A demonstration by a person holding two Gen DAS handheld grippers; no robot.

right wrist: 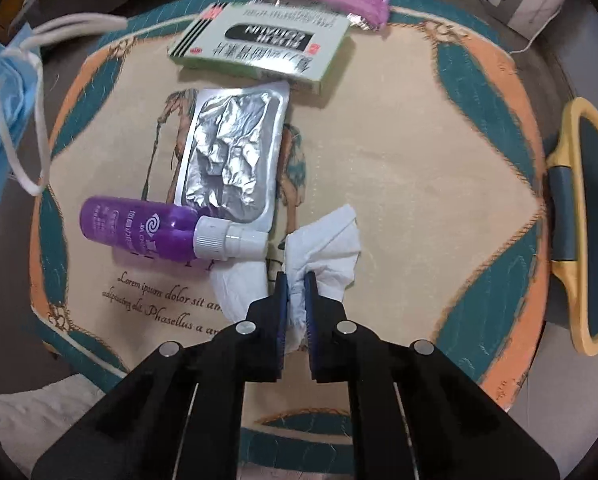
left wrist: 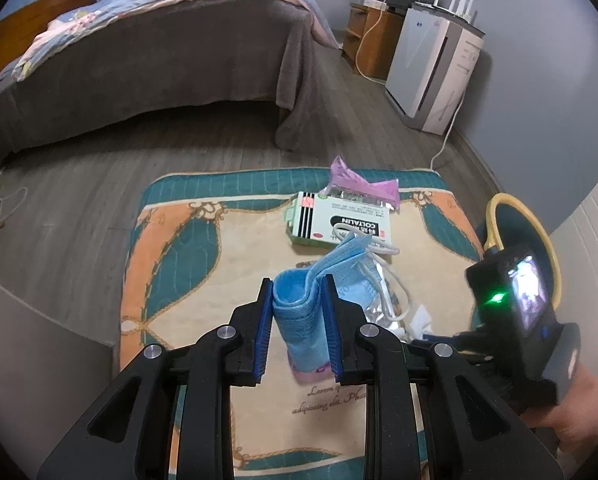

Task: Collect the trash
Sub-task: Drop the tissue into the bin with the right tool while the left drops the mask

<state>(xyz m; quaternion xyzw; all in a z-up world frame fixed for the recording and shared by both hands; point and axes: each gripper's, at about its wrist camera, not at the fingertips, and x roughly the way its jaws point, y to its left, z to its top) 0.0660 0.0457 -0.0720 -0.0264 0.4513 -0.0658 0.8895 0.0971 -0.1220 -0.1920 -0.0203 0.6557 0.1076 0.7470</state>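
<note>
Left tool (left wrist: 297,280) grips blue mask (left wrist: 299,312); green box (left wrist: 339,220) reads "COLTALIN".

Left gripper (left wrist: 297,284) clamping blue face mask (left wrist: 299,320), hanging above rug (left wrist: 187,248); medicine box (left wrist: 339,220) lying beyond.

Grey wood-plank floor (left wrist: 99,184) runs beneath a bed (left wrist: 147,68) draped in a brown blanket, with a wooden headboard (left wrist: 39,12). Pale grey walls (left wrist: 539,92) enclose the room; a white air purifier (left wrist: 431,68) and wooden nightstand (left wrist: 369,36) stand alongside.
</note>
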